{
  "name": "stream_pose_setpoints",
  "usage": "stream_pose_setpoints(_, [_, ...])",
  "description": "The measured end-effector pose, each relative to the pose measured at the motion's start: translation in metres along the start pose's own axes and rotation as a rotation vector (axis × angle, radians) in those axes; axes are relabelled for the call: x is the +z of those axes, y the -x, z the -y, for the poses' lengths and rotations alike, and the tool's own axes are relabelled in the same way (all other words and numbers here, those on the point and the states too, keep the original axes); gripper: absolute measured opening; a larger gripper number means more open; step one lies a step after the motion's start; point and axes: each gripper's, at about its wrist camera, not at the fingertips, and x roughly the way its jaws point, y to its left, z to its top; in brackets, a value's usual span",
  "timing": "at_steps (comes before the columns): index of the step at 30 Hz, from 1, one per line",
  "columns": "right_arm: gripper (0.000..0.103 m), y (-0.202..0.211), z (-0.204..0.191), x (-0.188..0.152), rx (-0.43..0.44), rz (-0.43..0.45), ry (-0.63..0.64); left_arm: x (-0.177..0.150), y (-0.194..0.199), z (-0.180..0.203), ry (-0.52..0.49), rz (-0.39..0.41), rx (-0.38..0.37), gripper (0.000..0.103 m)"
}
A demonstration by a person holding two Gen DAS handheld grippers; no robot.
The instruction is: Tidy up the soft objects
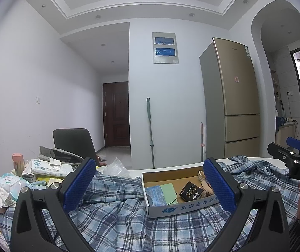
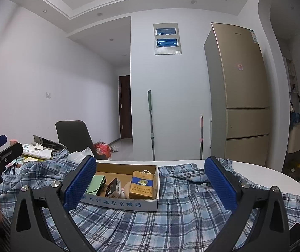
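My left gripper (image 1: 150, 185) and right gripper (image 2: 151, 185) both hang wide open, holding nothing, just above the rumpled blue plaid shirt (image 1: 118, 220) covering the table (image 2: 265, 173). Between and just beyond each gripper's fingers, a cardboard box (image 2: 126, 204) of small items sits on the shirt.

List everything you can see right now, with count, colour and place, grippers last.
plaid shirt: one, blue and white, spread over the table
cardboard box: one, white outside, sitting on the shirt, holds small packs
gold pack: one, in the box
tissue pack: one, white, table's left end
table: one, white
chair: one, black, behind the table
fridge: one, gold, right wall
mop handle: one, green, against the wall
left gripper: open, over the shirt
right gripper: open, over the shirt
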Motion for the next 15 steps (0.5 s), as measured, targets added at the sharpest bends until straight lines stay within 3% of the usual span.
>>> stream_pose_setpoints(15, [0.103,-0.0006,0.0005,0.0004,-0.002,-0.008,0.001,0.0002,0.0006,0.0012,0.004,-0.001,0.002,0.103])
